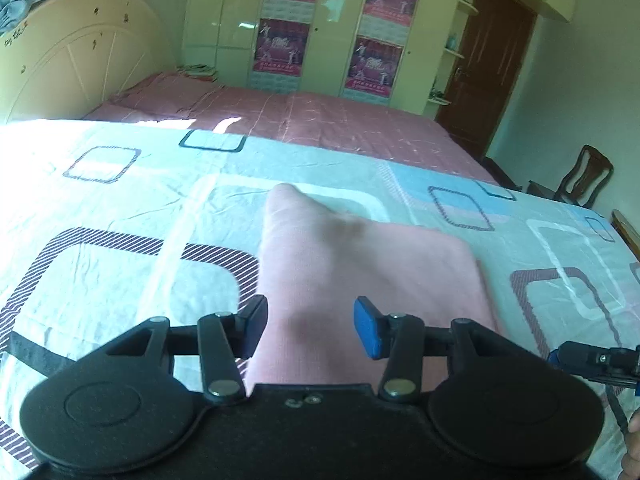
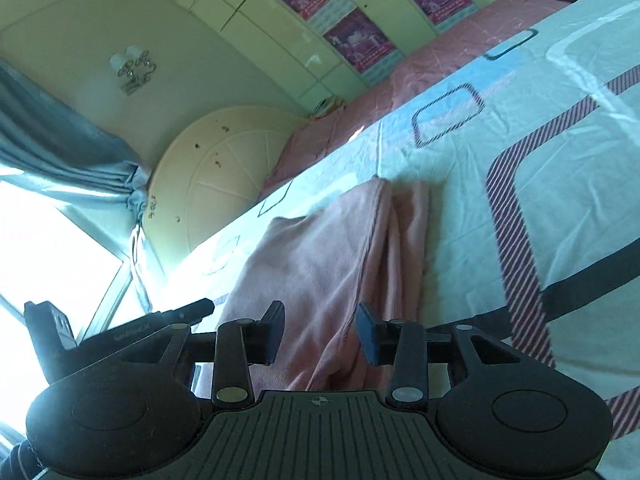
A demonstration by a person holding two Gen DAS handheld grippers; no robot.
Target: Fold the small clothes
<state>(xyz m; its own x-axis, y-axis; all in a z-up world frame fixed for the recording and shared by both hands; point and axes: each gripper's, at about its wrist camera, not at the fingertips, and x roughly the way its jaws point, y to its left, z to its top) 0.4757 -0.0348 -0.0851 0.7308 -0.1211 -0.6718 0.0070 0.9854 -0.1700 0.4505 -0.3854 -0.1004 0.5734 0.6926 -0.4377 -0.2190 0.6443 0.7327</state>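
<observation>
Both my tongs, left gripper (image 1: 310, 328) and right gripper (image 2: 320, 334), stand spread, pinching nothing, above the pink garment (image 1: 360, 272) lying partly folded on the patterned bedsheet (image 1: 120, 208). I judge one fold just laid; next comes regripping an edge for another fold.

Black hand-held gripper (image 1: 310, 330), blue pads (image 1: 368, 332)

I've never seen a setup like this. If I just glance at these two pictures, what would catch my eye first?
Probably the pink garment, lying folded on the pale patterned bedsheet in the middle of both views. Right in front of each camera sits a black two-finger tool: the left gripper and the right gripper, both with jaws apart above the cloth and pinching nothing. Behind, pink posters line the cream wardrobe doors.
</observation>
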